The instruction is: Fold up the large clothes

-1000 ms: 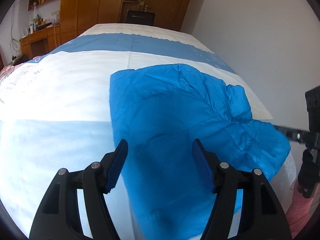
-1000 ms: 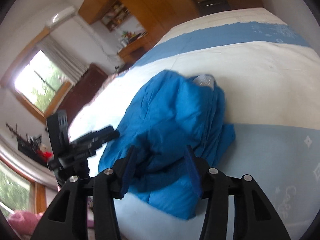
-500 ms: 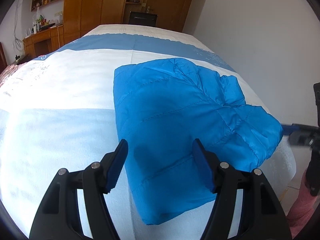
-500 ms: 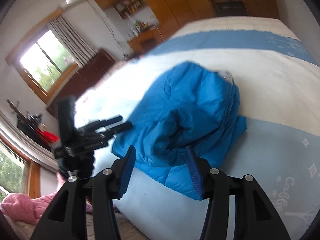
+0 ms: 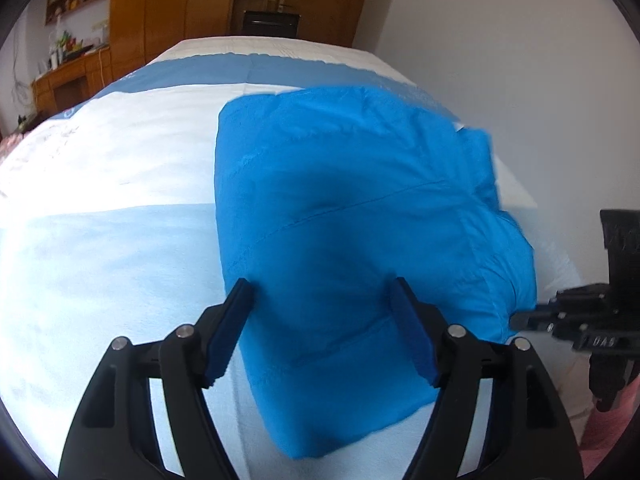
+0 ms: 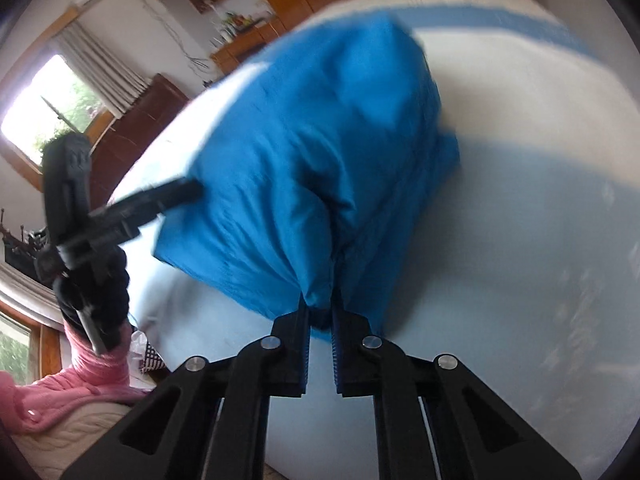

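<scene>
A bright blue quilted jacket (image 5: 352, 208) lies folded into a thick bundle on the bed (image 5: 100, 208). My left gripper (image 5: 324, 300) is open, its blue pads either side of the bundle's near end, just above it. My right gripper (image 6: 320, 304) is shut on a bunched corner of the jacket (image 6: 320, 168) at its near edge. It also shows in the left wrist view (image 5: 516, 320), touching the jacket's right corner. The left gripper shows in the right wrist view (image 6: 192, 190), its tips at the jacket's left edge.
The bed has a white and light-blue striped cover. A plain wall (image 5: 500, 40) runs along its right side. Wooden wardrobes (image 5: 168, 8) and a desk (image 5: 68, 80) stand at the far end. A pink sleeve (image 6: 80, 376) is at the bed's edge.
The right gripper has closed in on the jacket's near corner and shut on it. The left gripper has moved closer over the bundle's near end. The bundle looks more bunched up.
</scene>
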The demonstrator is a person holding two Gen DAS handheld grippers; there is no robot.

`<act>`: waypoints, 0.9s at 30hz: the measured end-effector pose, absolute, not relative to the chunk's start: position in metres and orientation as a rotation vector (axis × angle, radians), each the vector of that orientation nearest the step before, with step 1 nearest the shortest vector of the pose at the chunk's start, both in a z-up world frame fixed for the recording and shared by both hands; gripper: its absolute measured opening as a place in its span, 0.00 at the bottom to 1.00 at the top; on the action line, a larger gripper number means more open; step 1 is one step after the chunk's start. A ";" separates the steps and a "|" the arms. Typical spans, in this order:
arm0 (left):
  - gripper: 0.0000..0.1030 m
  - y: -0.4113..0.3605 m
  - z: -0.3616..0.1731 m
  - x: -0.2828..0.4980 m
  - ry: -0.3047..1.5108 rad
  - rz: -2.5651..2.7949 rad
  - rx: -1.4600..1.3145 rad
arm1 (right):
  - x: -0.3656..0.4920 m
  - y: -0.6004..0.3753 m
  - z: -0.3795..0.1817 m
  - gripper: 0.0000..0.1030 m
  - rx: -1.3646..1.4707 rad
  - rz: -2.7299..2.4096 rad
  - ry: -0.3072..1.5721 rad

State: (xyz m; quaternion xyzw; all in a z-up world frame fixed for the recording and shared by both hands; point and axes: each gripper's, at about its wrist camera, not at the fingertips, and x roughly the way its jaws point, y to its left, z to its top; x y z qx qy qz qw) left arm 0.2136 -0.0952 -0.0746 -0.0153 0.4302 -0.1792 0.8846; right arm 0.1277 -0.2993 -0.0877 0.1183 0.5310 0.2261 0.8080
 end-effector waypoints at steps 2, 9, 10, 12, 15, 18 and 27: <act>0.72 -0.097 -0.080 0.214 0.895 -0.372 -0.024 | 0.127 -0.299 -0.108 0.07 0.287 0.483 1.150; 0.73 -0.089 -0.081 0.212 0.875 -0.382 -0.059 | 0.115 -0.309 -0.087 0.13 0.247 0.504 1.116; 0.73 -0.088 -0.082 0.212 0.875 -0.383 -0.063 | 0.113 -0.311 -0.077 0.17 0.230 0.498 1.095; 0.73 -0.088 -0.082 0.212 0.877 -0.379 -0.068 | 0.108 -0.312 -0.047 0.17 0.184 0.492 1.033; 0.73 -0.090 -0.081 0.210 0.882 -0.380 -0.065 | 0.115 -0.304 -0.005 0.17 0.108 0.470 0.938; 0.73 -0.092 -0.081 0.209 0.884 -0.379 -0.067 | 0.141 -0.285 0.013 0.17 0.102 0.498 0.891; 0.73 -0.089 -0.077 0.210 0.896 -0.408 -0.070 | 0.183 -0.265 -0.054 0.07 0.099 0.471 1.041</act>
